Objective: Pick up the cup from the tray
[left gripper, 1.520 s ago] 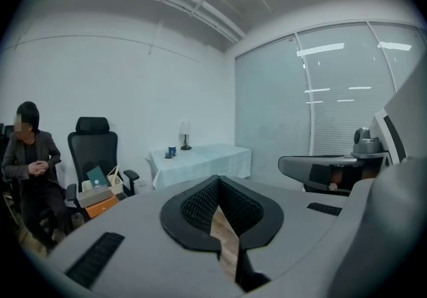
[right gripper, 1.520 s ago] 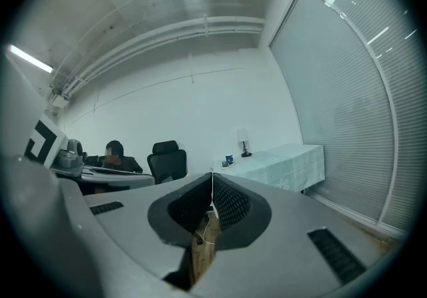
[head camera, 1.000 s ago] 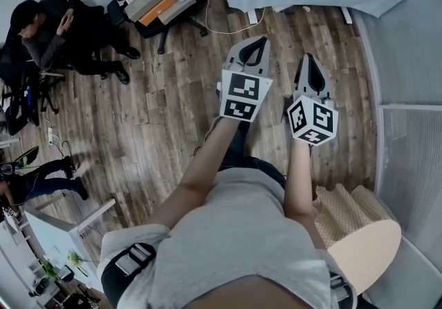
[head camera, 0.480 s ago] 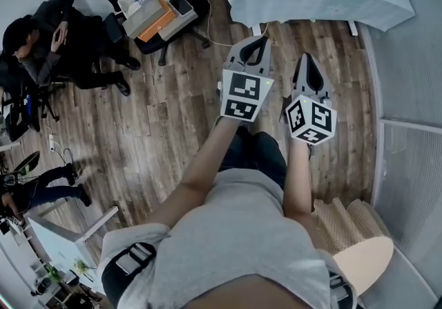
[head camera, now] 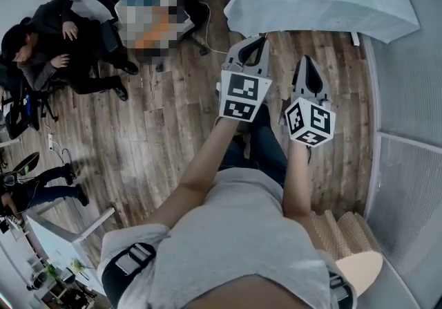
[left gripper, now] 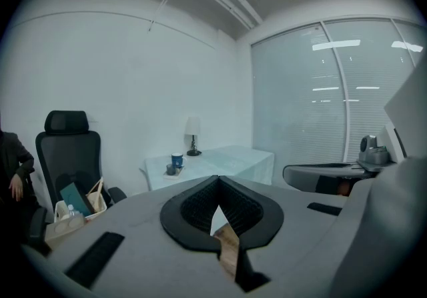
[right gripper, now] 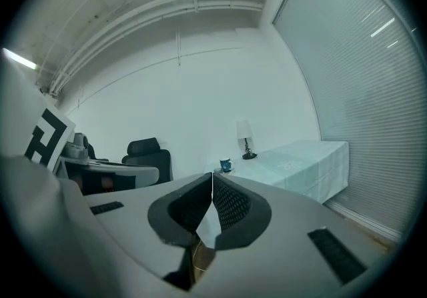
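Tabletop [left gripper: 227, 157] cup [left gripper: 177, 160] beyond left tongs [left gripper: 217, 178], right tongs [right gripper: 212, 175]

The left forearm [head camera: 202, 166] and right forearm [head camera: 295, 175] stretch forward, side by side. The left gripper [head camera: 257, 41] and, just beside it, the right gripper [head camera: 308, 60] each have their 2 jaws closed on nothing.

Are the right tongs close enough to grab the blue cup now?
Probably not yet. The blue cup sits far off on the table, across open floor from the right tongs. Nothing seems to block the way, but the tongs are shut and empty.
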Motion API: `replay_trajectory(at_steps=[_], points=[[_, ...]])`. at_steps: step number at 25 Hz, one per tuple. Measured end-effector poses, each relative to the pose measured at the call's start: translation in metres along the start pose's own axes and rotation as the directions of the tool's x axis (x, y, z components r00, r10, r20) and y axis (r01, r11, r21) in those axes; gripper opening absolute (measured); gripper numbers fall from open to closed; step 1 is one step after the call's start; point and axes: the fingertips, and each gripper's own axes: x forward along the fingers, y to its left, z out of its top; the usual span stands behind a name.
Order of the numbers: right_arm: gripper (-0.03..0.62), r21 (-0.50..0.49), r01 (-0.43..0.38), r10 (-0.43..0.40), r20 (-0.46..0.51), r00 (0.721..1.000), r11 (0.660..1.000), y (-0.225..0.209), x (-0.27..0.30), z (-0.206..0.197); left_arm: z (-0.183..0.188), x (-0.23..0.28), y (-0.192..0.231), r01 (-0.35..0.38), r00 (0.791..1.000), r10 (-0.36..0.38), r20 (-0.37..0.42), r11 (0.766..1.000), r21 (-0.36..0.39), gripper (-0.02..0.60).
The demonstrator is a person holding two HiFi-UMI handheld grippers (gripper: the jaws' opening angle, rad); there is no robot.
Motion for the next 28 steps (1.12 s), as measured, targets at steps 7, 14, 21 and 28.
replay_trajectory(at_steps=[7,14,21,28], points=[[0.008,-0.014,-0.040,0.040,0.003,0.999,0.999,-0.046,0.077,0.022,0.028,0.081,0.005,-0.018,1.000,0.017,0.019,1.000,0.008,0.006],[0.008,-0.020,-0.075,0.075,-0.005,0.997,0.997,-0.076,0.139,0.036,0.042,0.144,0.023,-0.057,0.998,0.057,0.008,0.998,-0.009,0.006],[0.008,-0.024,-0.117,0.117,-0.018,0.993,0.993,-0.090,0.181,0.043,0.054,0.188,0.035,-0.082,0.997,0.082,-0.003,0.997,0.006,0.006],[0.008,-0.022,-0.171,0.170,-0.045,0.984,0.985,-0.087,0.221,0.041,0.050,0.212,0.059,-0.120,0.992,0.120,-0.039,0.993,-0.011,0.006]])
